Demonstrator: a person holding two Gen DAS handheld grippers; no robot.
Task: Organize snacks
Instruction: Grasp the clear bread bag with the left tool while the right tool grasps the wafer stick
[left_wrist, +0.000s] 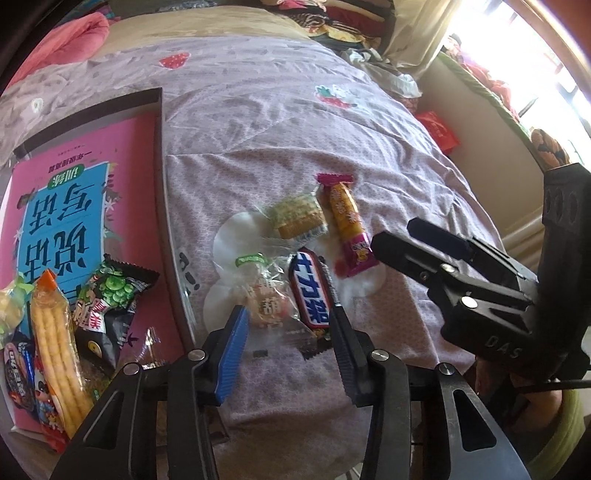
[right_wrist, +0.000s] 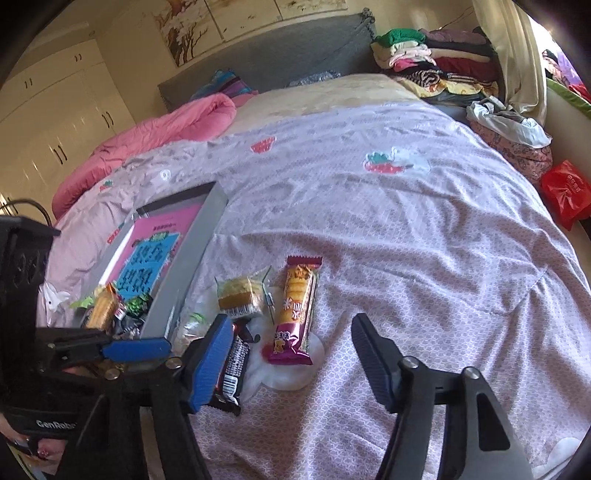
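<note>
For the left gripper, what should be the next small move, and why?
Probably close the left gripper a little more and lift. Its open jaws straddle the clear rice-cracker packet and the Snickers bar on the quilt, while several snacks already lie in the grey tray on the left. Whether the pads touch either snack, I cannot tell.

The bedspread (right_wrist: 369, 229) is pale lilac with a fine white lattice and red strawberry patches; the book (left_wrist: 85, 206) is pink with a blue panel; the chocolate bar (left_wrist: 309, 299) is brown, white and blue-lettered; the long wafer pack (right_wrist: 295, 314) is orange with magenta ends; the square cake (left_wrist: 297, 218) is yellow-green; the quilt (right_wrist: 147, 140) is pink.
</note>
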